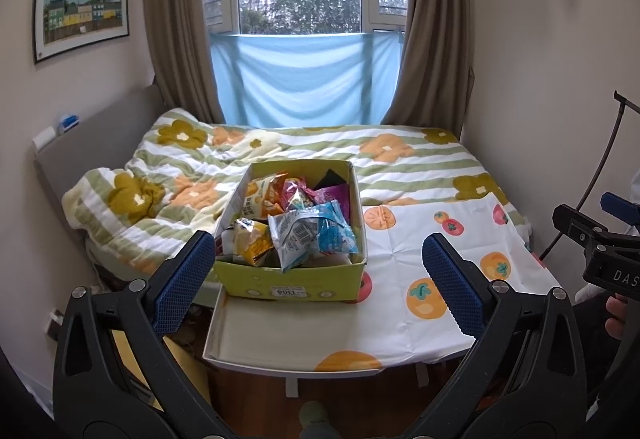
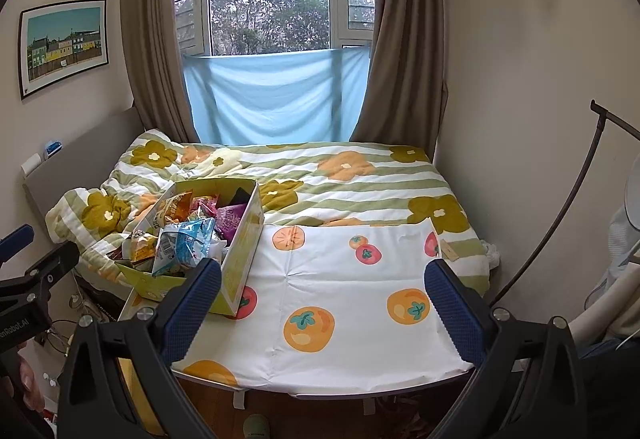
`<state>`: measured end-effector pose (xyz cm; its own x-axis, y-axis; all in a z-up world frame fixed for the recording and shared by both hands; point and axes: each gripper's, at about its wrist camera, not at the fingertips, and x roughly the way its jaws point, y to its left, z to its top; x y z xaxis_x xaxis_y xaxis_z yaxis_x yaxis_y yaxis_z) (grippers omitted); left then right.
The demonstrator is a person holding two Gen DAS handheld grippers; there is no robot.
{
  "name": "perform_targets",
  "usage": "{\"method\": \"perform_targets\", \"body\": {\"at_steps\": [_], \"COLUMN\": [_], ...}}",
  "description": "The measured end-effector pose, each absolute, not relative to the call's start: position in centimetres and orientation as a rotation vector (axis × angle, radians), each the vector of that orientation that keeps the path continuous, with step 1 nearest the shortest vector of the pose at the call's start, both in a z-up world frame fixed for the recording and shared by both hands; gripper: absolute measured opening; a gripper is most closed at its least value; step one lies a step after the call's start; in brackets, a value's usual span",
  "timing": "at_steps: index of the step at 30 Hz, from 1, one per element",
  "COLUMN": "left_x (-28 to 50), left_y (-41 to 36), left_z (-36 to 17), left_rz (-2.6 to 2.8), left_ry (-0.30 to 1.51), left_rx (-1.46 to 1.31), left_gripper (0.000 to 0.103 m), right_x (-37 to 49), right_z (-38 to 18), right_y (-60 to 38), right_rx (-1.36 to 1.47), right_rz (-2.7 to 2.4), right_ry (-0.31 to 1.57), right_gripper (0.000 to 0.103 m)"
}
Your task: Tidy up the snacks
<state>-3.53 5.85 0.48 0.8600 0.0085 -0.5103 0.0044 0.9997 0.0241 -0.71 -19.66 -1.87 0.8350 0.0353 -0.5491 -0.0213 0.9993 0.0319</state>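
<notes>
A yellow-green cardboard box full of snack bags stands on a small table, at its left side. A blue-and-white bag lies on top at the front, a yellow bag left of it, an orange bag and pink and purple bags behind. The box also shows in the right wrist view. My left gripper is open and empty, in front of the box. My right gripper is open and empty, over the fruit-print cloth to the box's right.
The table butts against a bed with a flowered green-striped quilt. A window with brown curtains and a blue cloth is behind. A lamp pole stands at the right wall. Wooden floor lies below the table's front edge.
</notes>
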Motion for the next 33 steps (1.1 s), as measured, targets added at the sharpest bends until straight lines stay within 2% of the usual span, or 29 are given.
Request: {"method": "perform_targets", "body": {"at_steps": [33], "left_x": [-3.86], "left_y": [6.48], "left_z": [-0.18], "left_rz": [0.030], "left_ry": [0.546], "left_rx": [-0.002], "left_gripper": [0.103], "right_x": [-0.35], "right_z": [-1.97], "right_y": [-18.85], "right_rx": [0.020], "right_rz": [0.034], "right_ry": [0.600], "right_gripper": [0.101]}}
